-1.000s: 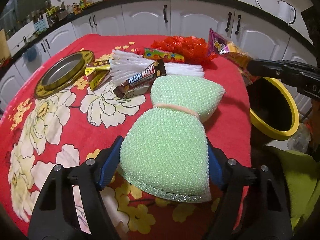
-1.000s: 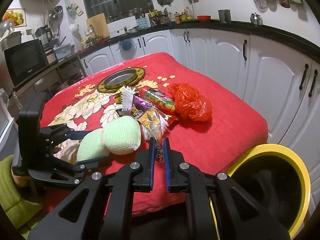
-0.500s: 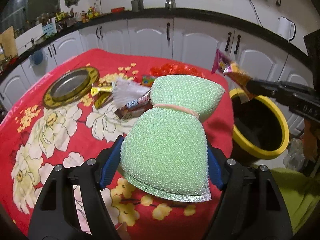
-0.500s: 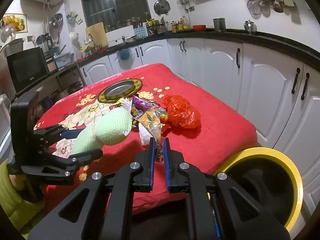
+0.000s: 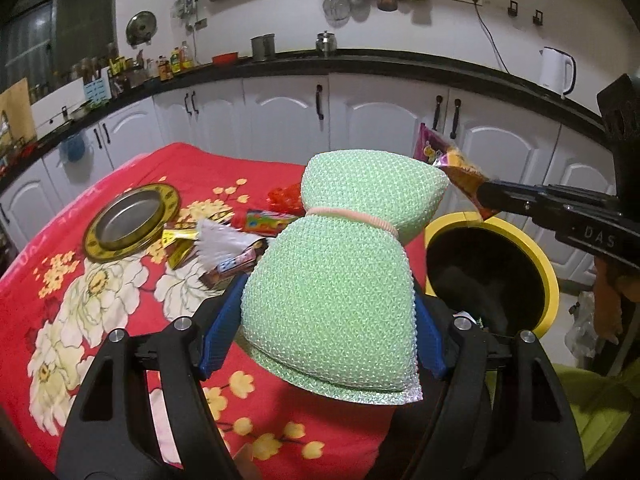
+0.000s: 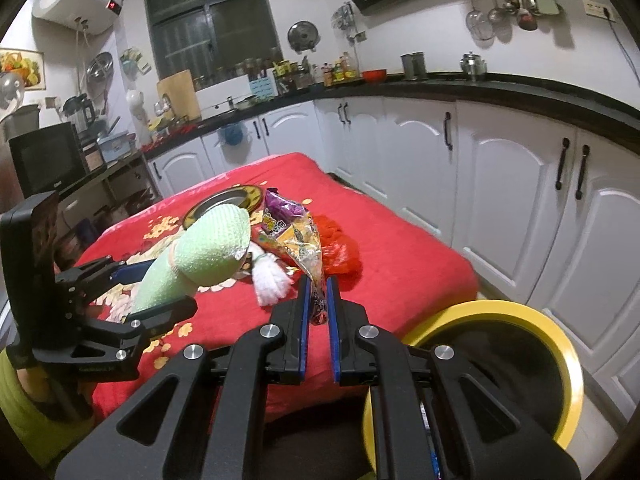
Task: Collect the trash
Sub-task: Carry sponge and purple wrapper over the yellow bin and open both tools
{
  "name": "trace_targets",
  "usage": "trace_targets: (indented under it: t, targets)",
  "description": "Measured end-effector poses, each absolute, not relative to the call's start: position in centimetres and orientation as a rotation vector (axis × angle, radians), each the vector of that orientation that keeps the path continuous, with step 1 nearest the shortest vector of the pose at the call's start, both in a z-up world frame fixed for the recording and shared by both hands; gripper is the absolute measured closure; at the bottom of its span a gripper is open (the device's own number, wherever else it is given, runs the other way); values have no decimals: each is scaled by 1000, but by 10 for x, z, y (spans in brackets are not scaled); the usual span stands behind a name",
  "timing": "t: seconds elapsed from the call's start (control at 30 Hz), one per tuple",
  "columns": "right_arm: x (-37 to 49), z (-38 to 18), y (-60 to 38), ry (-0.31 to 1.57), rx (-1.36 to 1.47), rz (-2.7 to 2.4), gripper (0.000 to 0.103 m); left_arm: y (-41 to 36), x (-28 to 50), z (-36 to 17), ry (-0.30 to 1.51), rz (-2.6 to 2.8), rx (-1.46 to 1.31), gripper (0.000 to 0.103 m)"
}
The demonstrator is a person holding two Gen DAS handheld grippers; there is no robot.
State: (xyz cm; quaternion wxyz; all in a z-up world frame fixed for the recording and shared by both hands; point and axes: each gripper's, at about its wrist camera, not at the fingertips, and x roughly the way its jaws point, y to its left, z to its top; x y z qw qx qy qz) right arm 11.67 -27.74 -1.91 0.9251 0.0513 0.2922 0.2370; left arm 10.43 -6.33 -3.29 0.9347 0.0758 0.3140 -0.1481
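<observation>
The left gripper (image 5: 320, 332) clamped one green mesh bundle (image 5: 340, 264) between its blue pads, lifted clear of the red floral tablecloth (image 5: 120, 320) near the table's front edge. The right gripper (image 6: 318, 304) was closed on one crinkled snack wrapper (image 6: 298, 240), held up above the cloth's near edge. One yellow-rimmed bin (image 6: 520, 312) stood open on the floor just beside the table, with bare floor between it and the white cabinets (image 6: 500, 184). On the cloth lay one red plastic bag (image 6: 340, 248), one white tassel (image 6: 270, 276) and one gold-rimmed plate (image 5: 132, 222).
</observation>
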Motion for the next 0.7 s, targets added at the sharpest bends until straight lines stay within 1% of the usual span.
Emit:
trace_targets:
  t: [0.7]
  targets:
    - [111,-23,-349,583,171,337,95,-130,110,-26,605,-403,182,37]
